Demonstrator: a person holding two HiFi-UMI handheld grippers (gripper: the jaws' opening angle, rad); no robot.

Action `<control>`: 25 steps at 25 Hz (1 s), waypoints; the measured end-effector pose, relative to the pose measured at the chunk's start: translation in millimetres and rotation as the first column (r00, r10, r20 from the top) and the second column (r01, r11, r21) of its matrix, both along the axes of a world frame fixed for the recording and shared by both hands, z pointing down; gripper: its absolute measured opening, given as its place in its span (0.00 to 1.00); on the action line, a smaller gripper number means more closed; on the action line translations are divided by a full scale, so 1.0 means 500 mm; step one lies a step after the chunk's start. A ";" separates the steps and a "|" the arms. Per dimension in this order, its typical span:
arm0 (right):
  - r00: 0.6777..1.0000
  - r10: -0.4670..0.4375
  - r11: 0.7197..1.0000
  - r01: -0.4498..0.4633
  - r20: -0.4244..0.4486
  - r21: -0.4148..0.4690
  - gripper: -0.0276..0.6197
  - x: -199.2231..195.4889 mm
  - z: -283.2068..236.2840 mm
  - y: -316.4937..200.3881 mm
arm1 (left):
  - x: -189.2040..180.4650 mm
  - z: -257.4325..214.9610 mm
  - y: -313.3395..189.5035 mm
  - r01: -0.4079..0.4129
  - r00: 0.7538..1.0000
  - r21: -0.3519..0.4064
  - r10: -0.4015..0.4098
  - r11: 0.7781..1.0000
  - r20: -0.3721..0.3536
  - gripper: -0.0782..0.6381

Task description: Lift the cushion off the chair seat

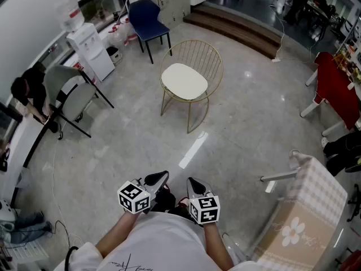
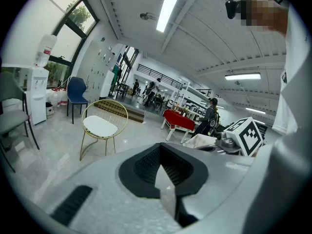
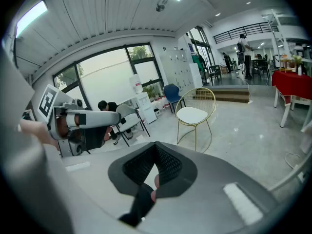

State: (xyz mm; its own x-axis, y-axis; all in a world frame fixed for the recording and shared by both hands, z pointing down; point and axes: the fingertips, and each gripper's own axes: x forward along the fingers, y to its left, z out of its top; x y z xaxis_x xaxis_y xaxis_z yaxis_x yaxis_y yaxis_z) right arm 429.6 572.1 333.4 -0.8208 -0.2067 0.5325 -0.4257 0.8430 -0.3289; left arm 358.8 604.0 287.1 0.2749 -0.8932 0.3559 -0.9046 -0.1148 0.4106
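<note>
Well ahead across open floor [image 1: 237,140], cushion [image 1: 184,81] inside wire-rimmed chair [image 1: 211,64].

head view steeply down, gripper views forward, sharing far chair [image 1: 204,56]

Figures [image 2: 212,115] far beyond the left fingers [image 2: 146,165] are too small to make out; right of the fingers, a checked box [image 1: 316,202] runs off the frame's edge.
</note>
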 end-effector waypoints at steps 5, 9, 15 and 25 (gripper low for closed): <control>1.000 -0.001 1.000 0.001 0.005 0.027 0.05 -0.028 -0.004 -0.030 | -0.028 0.005 -0.019 -0.005 0.999 -0.005 0.005 1.000 0.033 0.12; 1.000 -0.024 0.999 0.025 -0.006 0.040 0.05 -0.048 -0.004 -0.030 | -0.045 0.009 -0.012 0.012 1.000 -0.014 -0.012 1.000 -0.005 0.12; 0.998 -0.069 0.996 0.069 -0.008 0.063 0.05 -0.095 -0.018 -0.034 | -0.087 0.007 -0.023 0.041 0.999 -0.005 -0.041 0.999 -0.027 0.12; 0.986 -0.141 0.976 0.153 -0.090 0.153 0.05 -0.209 -0.012 -0.059 | -0.184 0.031 -0.083 0.027 0.999 -0.042 -0.026 0.999 0.037 0.12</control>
